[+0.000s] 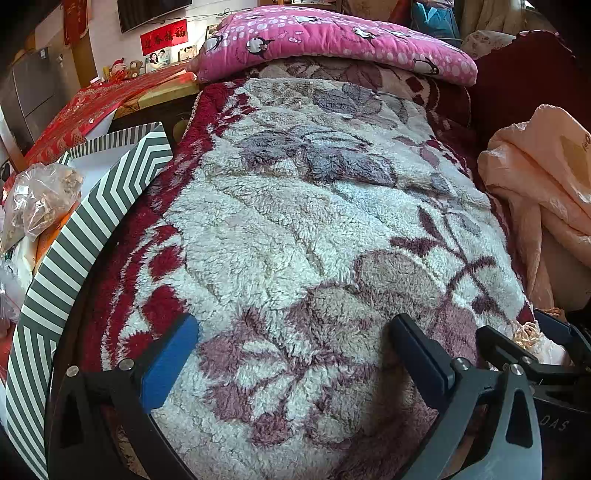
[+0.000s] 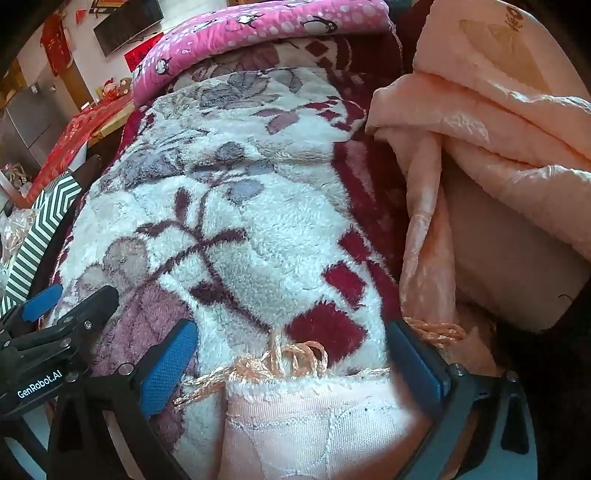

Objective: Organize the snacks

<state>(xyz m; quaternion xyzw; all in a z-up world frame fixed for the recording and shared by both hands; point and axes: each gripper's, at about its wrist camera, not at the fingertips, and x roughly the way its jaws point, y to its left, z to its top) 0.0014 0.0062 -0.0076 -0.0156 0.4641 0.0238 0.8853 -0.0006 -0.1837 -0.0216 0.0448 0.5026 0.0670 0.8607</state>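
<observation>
Striped box [image 1: 92, 221] ran off the left edge of the left wrist view, inside mostly hidden by its wall. Clear plastic bag [image 1: 40, 199] held brownish pieces, too blurred to identify, bottom hidden behind the box. Peach quilt [image 2: 498, 129] was cut by the right edge. Red banner [image 1: 164, 35] lettering too small to read. Pink penguin pillow [image 1: 332, 40] hid the blanket's far end.

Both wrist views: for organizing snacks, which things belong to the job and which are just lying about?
Job:
striped box
clear snack bag
left gripper, open
right gripper, open

Lying about:
floral blanket
pink penguin cushion
peach quilt
</observation>
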